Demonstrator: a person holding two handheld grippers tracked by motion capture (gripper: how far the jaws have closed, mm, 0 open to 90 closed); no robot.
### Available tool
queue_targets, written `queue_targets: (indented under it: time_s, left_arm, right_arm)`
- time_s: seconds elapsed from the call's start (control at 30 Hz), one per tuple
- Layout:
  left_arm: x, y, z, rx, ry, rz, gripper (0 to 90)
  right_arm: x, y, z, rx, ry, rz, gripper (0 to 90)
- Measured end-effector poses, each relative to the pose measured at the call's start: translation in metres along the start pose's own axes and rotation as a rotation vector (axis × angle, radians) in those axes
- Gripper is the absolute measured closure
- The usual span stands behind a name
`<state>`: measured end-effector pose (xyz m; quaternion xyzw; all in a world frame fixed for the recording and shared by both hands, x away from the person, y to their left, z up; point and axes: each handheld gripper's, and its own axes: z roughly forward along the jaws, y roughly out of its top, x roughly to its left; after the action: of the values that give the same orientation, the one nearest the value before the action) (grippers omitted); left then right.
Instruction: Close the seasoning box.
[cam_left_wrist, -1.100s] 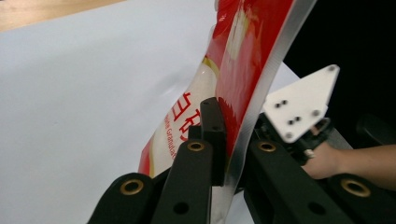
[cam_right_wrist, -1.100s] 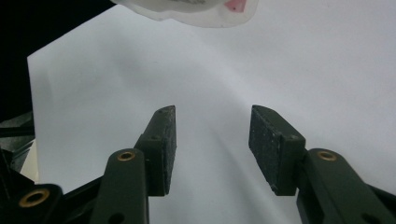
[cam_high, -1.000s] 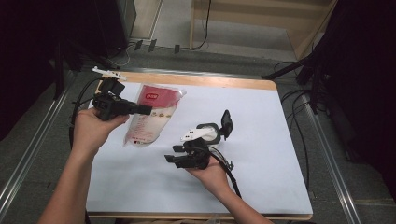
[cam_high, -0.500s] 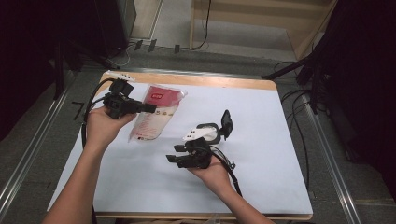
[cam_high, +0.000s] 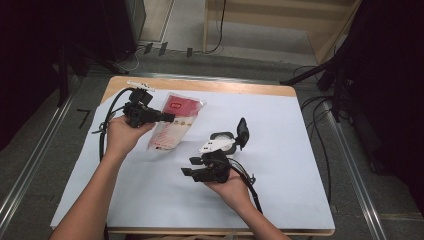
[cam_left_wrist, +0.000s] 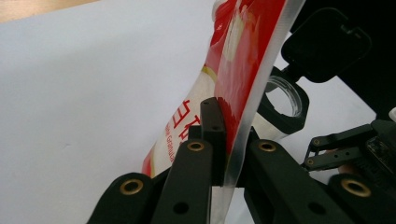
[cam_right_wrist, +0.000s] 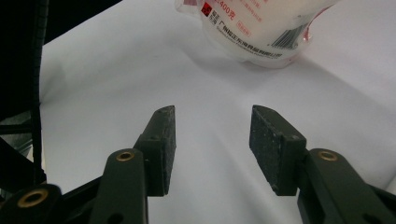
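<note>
While my left gripper (cam_high: 167, 118) pinches the red-and-clear pouch (cam_high: 176, 125) by its sealed edge, the high view shows the pouch's low end resting on the white sheet (cam_high: 280, 150), just left of the flip-lid jar (cam_high: 227, 140). My right gripper (cam_high: 187, 167) sits just below that jar, its jaws spread with nothing between them. That sheet covers a wooden table (cam_high: 200, 85); beyond the jar's far side lie grey floor, cables and dark curtains.

From the left gripper view, both jaws are pressed onto the thin clear seam of the pouch (cam_left_wrist: 233, 84), with the jar's open mouth (cam_left_wrist: 282, 100) just beyond it. I judge 1 risk here: that slick film could slide out under the weight of the white powder.

From the right gripper view, my right gripper (cam_right_wrist: 212, 126) is spread over bare sheet (cam_right_wrist: 93, 84), and the pouch's heavy bottom (cam_right_wrist: 254, 28) lies ahead. I judge a 2nd risk: nothing steadies the jar, so a swinging pouch could knock it or spill beside it.
</note>
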<state>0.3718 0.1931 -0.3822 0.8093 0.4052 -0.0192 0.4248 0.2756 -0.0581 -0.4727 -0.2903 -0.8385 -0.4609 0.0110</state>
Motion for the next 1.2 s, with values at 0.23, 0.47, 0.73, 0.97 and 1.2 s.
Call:
queue_targets:
  time_s: [0.23, 0.47, 0.73, 0.97, 1.2]
  left_arm:
    - [0.0, -0.007, -0.007, -0.005, 0.018, 0.014, 89.7]
    - [0.001, -0.016, -0.013, -0.019, 0.008, -0.002, 88.6]
    - [0.007, -0.027, -0.025, -0.031, 0.009, -0.019, 86.7]
    - [0.01, -0.038, -0.034, -0.045, 0.008, -0.025, 84.6]
    - [0.01, -0.052, -0.042, -0.048, -0.007, -0.01, 80.4]
  right_arm:
    - [0.002, -0.001, -0.008, -0.01, -0.001, -0.015, 50.8]
    - [0.001, -0.001, -0.024, -0.02, -0.007, -0.024, 50.3]
    - [-0.003, 0.0, -0.035, -0.036, 0.012, 0.002, 50.3]
    - [-0.002, -0.003, -0.041, -0.011, -0.003, -0.01, 50.0]
    - [-0.006, -0.005, -0.053, -0.012, -0.022, -0.002, 50.0]
